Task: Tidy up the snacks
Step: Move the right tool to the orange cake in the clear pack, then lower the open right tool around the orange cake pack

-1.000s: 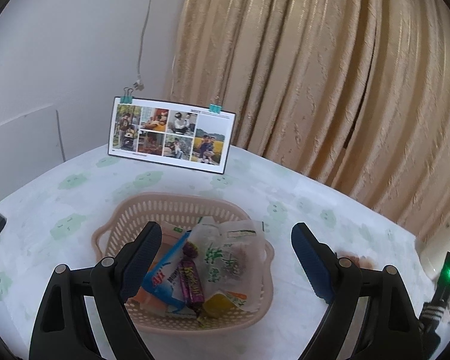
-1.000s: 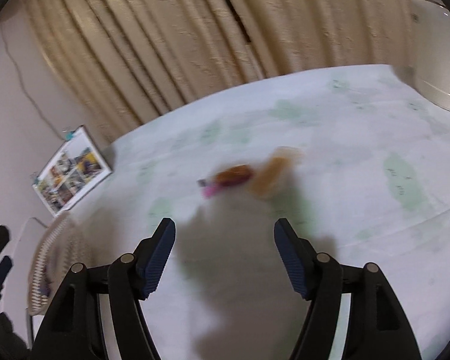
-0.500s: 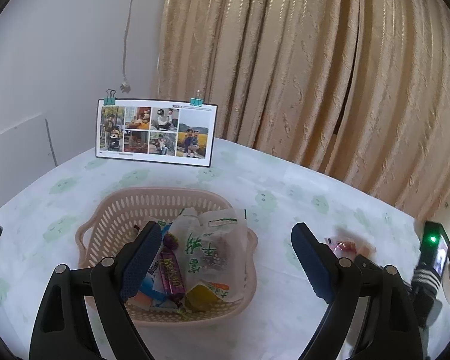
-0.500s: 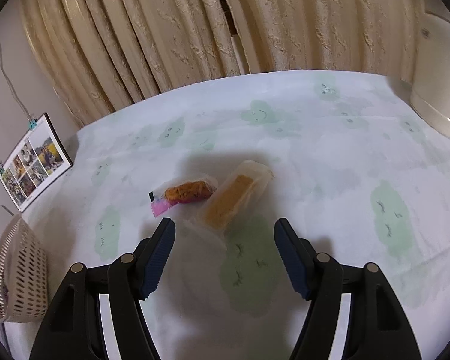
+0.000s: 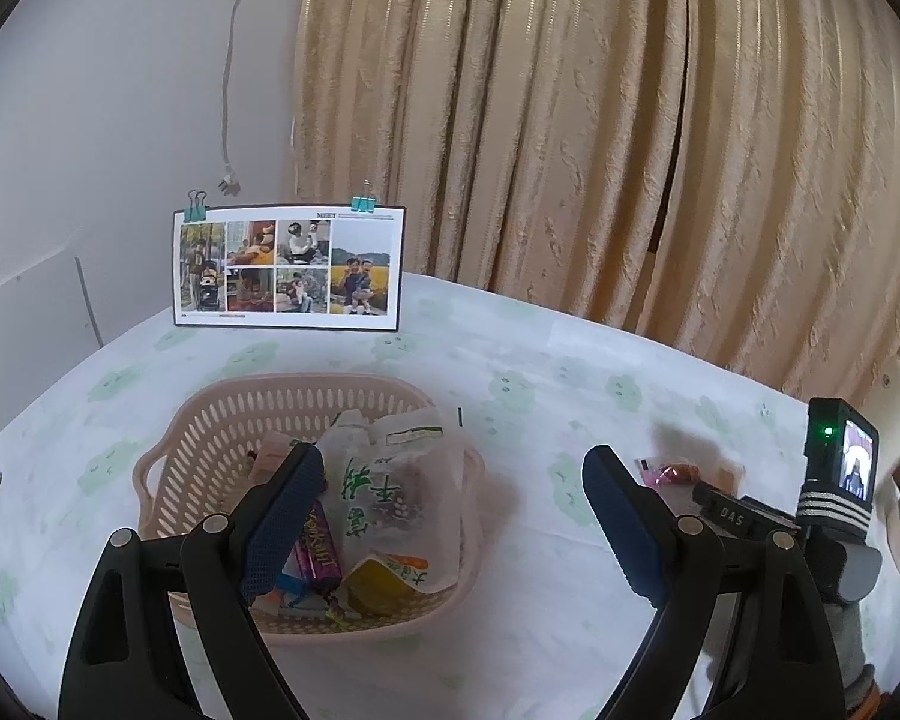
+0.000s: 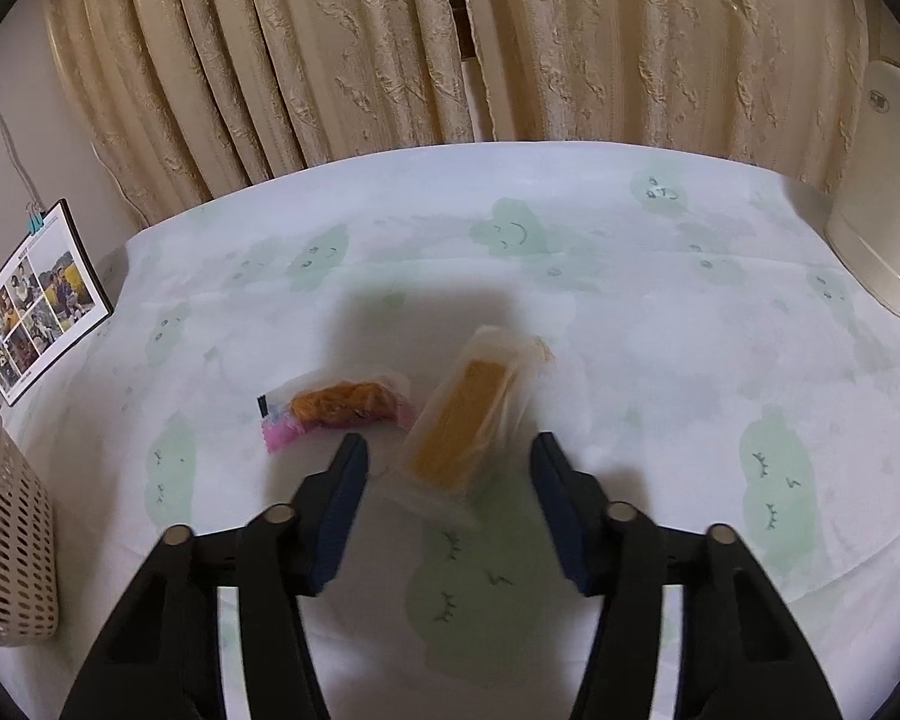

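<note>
Orange-brown snack bar (image 6: 471, 420) in clear wrap lies on the tabletop (image 6: 630, 330), just ahead of our right claw (image 6: 450, 462), whose jaws are spread wide w/ nothing held. Its near end sits between the tips; long axis runs away from the claw, tilted slightly right, so we judge a straight push fwd would bracket it. Pink-ended snack packet (image 6: 336, 408) rests just left of the bar. Left claw (image 5: 453, 483), also wide & empty, hovers by the basket (image 5: 222, 420), well left of the bar.
</note>
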`<state>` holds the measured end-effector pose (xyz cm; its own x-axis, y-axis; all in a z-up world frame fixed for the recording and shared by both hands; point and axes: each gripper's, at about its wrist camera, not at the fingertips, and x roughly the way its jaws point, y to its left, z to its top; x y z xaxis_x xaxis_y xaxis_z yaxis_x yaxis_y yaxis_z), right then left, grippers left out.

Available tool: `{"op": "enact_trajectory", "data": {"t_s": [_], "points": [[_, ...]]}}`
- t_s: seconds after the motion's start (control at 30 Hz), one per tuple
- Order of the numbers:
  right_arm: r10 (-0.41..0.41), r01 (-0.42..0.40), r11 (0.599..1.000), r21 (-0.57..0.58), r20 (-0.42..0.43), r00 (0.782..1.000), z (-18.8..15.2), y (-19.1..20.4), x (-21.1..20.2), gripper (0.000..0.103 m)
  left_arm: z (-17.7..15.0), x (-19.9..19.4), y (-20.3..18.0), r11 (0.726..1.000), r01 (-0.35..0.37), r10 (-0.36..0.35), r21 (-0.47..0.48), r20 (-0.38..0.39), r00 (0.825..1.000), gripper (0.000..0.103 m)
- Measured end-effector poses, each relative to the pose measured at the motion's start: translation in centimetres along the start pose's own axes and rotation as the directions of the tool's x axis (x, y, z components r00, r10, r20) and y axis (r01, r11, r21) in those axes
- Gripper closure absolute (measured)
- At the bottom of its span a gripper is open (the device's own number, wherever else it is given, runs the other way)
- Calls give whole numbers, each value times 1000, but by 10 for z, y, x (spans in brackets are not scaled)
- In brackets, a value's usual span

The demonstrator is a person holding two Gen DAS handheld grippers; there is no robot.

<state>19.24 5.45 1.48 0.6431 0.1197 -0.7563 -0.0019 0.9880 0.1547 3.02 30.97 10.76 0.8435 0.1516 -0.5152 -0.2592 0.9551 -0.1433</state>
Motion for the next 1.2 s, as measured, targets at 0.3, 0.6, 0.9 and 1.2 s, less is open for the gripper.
{"op": "enact_trajectory", "data": {"t_s": [0.3, 0.6, 0.9, 1.2], "points": [[9, -9, 1000, 11, 2, 1000, -7, -15, -8, 60, -2, 2, -5, 1000, 11, -11, 10, -10, 1000, 15], [-21, 21, 999, -24, 5, 1000, 4, -8, 0, 57, -4, 1, -13, 999, 23, -23, 32, -16, 1000, 15], [5, -5, 1000, 6, -2, 1000, 9, -18, 3, 70, -8, 5, -22, 997, 27, -25, 67, -28, 999, 15], [47, -47, 998, 43, 13, 999, -7, -40, -14, 71, -16, 9, -35, 992, 36, -32, 121, -38, 999, 15]]}}
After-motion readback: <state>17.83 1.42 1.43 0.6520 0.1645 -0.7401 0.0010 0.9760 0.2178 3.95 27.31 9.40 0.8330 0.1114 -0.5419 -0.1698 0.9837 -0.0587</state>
